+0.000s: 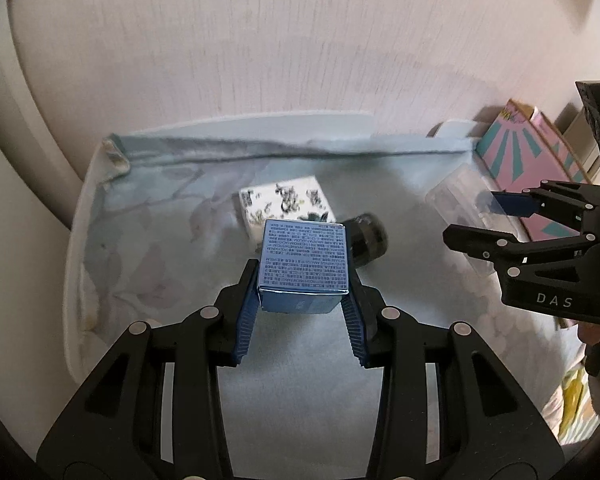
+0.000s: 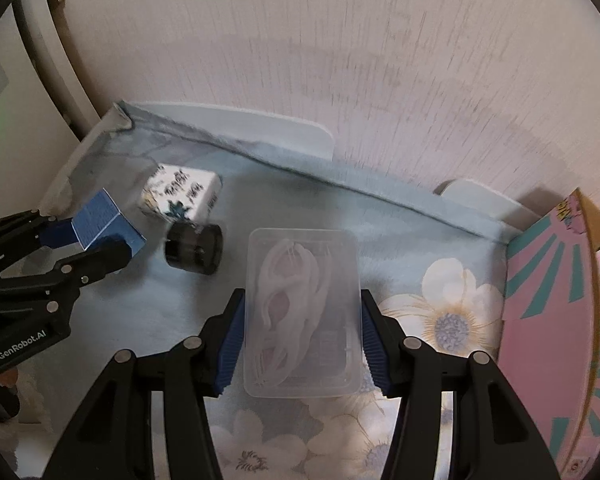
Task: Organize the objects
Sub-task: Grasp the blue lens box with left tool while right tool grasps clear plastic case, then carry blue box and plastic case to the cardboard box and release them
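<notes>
Left gripper (image 1: 303, 296): pads clamped on the blue box (image 1: 303, 268), held above the cloth (image 1: 160, 240).
Right gripper (image 2: 302, 336): jaws wide, pads (image 2: 232, 344) flanking the clear case (image 2: 302, 316); contact unclear.
Clear case: flat on the cloth, white picks inside.
Black jar (image 2: 194, 248): on its side, left of the case, just beyond the blue box.
White box (image 1: 286, 204): farther back, beside the jar.
Pink carton (image 2: 556, 320): right edge.
</notes>
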Tool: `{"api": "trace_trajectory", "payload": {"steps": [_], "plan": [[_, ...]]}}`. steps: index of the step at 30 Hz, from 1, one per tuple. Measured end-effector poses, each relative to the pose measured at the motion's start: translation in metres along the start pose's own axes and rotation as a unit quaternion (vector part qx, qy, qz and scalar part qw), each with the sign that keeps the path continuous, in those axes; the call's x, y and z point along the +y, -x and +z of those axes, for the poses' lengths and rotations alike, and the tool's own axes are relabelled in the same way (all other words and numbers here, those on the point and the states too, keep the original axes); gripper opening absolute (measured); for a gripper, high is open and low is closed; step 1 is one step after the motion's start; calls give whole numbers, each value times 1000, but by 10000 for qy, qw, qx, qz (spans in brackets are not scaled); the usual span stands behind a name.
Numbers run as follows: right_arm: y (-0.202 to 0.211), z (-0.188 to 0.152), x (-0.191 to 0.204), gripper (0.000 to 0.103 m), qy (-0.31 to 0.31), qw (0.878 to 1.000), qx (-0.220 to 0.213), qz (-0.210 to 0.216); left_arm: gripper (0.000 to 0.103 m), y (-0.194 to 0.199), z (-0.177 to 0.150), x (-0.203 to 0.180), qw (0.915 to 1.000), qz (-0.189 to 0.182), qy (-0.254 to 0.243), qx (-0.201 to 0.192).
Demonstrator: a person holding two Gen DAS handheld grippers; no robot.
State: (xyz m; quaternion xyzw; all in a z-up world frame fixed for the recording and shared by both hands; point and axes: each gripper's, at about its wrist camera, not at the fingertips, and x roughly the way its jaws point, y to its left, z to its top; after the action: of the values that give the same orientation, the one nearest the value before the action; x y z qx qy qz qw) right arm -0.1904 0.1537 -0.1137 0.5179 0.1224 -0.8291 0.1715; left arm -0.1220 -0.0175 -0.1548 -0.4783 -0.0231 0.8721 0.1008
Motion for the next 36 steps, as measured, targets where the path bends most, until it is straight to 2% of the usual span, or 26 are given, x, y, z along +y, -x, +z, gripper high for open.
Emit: {"api": "trace_trajectory", "payload": {"steps": [7, 14, 20, 28, 36], "plan": [[38, 5, -5, 49, -7, 9997, -232, 60, 36, 37, 22, -5, 9998, -87, -22, -201], [79, 17, -9, 49, -61, 9987, -513, -28, 36, 70, 57, -27, 9979, -186, -409, -457], [117, 20, -33, 49, -284, 9965, -786, -103, 36, 88, 88, -52, 9947, -341, -688, -684], [157, 9, -78, 49, -738, 9912, -1038, -362, 36, 93, 124, -99, 9885, -654, -1060, -857], [183, -18, -127, 49, -1240, 9833, -1131, -704, 36, 79, 150, -163, 9786, -1127, -1518, -816]]}}
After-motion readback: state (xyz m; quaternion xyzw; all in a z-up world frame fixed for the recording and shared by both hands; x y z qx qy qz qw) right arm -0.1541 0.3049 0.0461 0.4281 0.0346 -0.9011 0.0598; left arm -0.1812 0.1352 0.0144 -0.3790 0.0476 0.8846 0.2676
